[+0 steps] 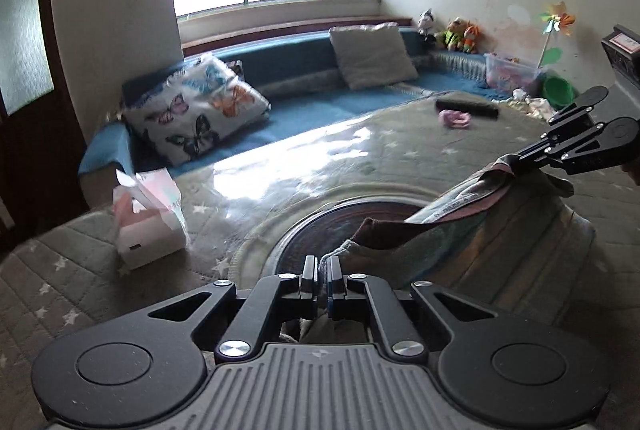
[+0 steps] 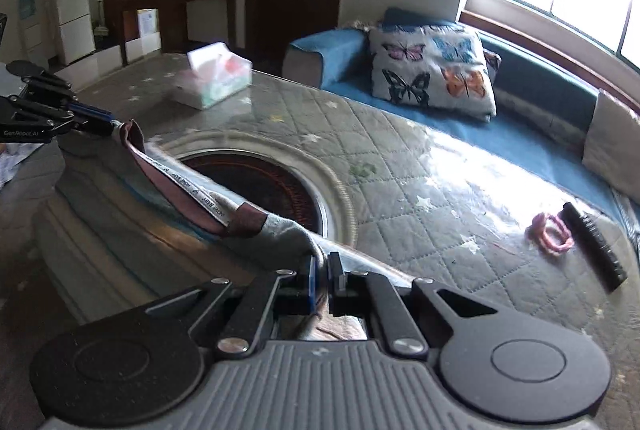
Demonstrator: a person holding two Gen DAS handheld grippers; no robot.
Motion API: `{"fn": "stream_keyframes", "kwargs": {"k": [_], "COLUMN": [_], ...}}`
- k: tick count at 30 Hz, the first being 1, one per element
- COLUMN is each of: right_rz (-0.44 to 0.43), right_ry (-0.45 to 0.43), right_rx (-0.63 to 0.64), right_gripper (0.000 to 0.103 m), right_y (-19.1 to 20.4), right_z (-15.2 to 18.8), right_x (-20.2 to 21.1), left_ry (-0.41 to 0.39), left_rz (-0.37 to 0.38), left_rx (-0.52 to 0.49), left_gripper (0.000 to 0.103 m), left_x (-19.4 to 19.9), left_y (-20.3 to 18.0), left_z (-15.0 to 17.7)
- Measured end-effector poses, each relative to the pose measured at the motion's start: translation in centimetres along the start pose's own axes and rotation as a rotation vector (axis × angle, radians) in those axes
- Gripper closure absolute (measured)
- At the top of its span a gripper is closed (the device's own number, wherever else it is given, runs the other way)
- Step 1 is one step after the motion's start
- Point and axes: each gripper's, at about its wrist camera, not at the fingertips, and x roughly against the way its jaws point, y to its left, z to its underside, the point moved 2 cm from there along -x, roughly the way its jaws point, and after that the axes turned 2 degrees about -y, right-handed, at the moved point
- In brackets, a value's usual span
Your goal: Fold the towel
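Observation:
The towel [image 1: 492, 230] is grey-green with a brown border and a printed white band. It hangs stretched between both grippers above the quilted table [image 1: 360, 153]. My left gripper [image 1: 322, 262] is shut on one top corner at the bottom of the left wrist view. My right gripper [image 1: 516, 159] is shut on the other corner at the right of that view. In the right wrist view, the right gripper [image 2: 323, 264] pinches the towel [image 2: 192, 189], and the left gripper [image 2: 110, 123] holds the far corner at the left. The cloth below sags toward the table.
A round dark inset [image 2: 272, 189] sits in the table under the towel. A tissue box [image 2: 218, 77] stands near the far edge. A pink ring [image 2: 550, 230] and a black bar [image 2: 596, 246] lie to the right. A blue sofa with a butterfly cushion [image 2: 432, 69] runs behind.

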Motion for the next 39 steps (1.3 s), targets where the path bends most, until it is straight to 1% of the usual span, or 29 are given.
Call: {"fn": "stream_keyframes", "kwargs": {"k": [2, 3, 5, 7, 8, 11, 13, 16, 18, 20, 21, 23, 26, 30, 33, 34, 35, 37, 39], "right_rz": [0.002, 0.004, 0.017, 0.021, 0.028, 0.048, 0.039, -0.013, -0.053, -0.066, -0.081, -0.087, -0.076, -0.074, -0.059, -0.048, -0.041, -0.029, 0.002], "right_ry": [0.025, 0.036, 0.039, 0.015, -0.005, -0.068, -0.092, -0.067, -0.034, -0.009, 0.011, 0.022, 0.012, -0.011, -0.024, -0.029, -0.034, -0.037, -0.037], "right_rx": [-0.034, -0.051, -0.122, -0.189, -0.21, -0.273, -0.269, -0.243, -0.223, -0.208, -0.205, -0.216, -0.239, -0.274, -0.299, -0.304, -0.318, -0.326, -0.332], "right_gripper": [0.098, 0.098, 0.097, 0.095, 0.09, 0.09, 0.09, 0.09, 0.09, 0.09, 0.09, 0.09, 0.09, 0.09, 0.088, 0.087, 0.083, 0.083, 0.083], "right_y": [-0.8, -1.1, -2.2, -3.1, -3.5, -4.6, -4.5, -3.2, -2.2, -1.2, -0.6, -0.1, -0.2, -0.6, -1.3, -1.5, -2.0, -2.5, -3.3], "right_z": [0.1, 0.2, 0.6, 0.6, 0.6, 0.5, 0.3, 0.6, 0.9, 1.3, 1.4, 1.5, 1.4, 1.2, 1.2, 1.3, 1.5, 1.9, 2.5], "right_x": [-2.2, -3.0, -5.1, -5.9, -5.7, -5.1, -4.2, -4.3, -5.1, -6.2, -7.1, -8.3, -9.6, -10.5, -10.2, -9.9, -9.3, -8.4, -7.6], "left_ry": [0.02, 0.025, 0.03, 0.036, 0.039, 0.047, 0.024, 0.002, 0.017, 0.035, 0.046, 0.07, 0.112, 0.138, 0.129, 0.124, 0.118, 0.101, 0.082], "left_rz": [0.006, -0.003, -0.027, -0.05, -0.061, -0.096, -0.106, -0.055, 0.001, 0.057, 0.066, 0.073, 0.061, 0.025, 0.013, 0.005, -0.004, 0.011, 0.03], "left_rx": [0.002, 0.014, 0.045, 0.076, 0.091, 0.138, 0.164, 0.169, 0.153, 0.135, 0.131, 0.123, 0.17, 0.226, 0.241, 0.24, 0.237, 0.229, 0.222], "left_gripper": [0.099, 0.099, 0.098, 0.095, 0.095, 0.095, 0.095, 0.095, 0.095, 0.095, 0.095, 0.095, 0.095, 0.095, 0.094, 0.094, 0.094, 0.094, 0.094], "left_x": [-1.8, -2.2, -2.9, -3.5, -3.8, -4.8, -4.0, -2.5, -2.8, -3.2, -3.8, -5.0, -7.3, -9.2, -8.9, -8.6, -8.2, -7.5, -6.7], "left_y": [0.6, 0.9, 1.4, 2.0, 2.3, 3.1, 3.5, 2.6, 1.3, 0.0, -0.3, -0.8, 0.1, 2.0, 2.4, 2.4, 2.3, 1.8, 1.3], "left_z": [-0.1, 0.0, 0.1, 0.3, 0.4, 0.6, 0.3, -0.4, -0.5, -0.6, -0.5, -0.2, 0.4, 1.7, 1.9, 1.8, 1.7, 1.4, 1.0]}}
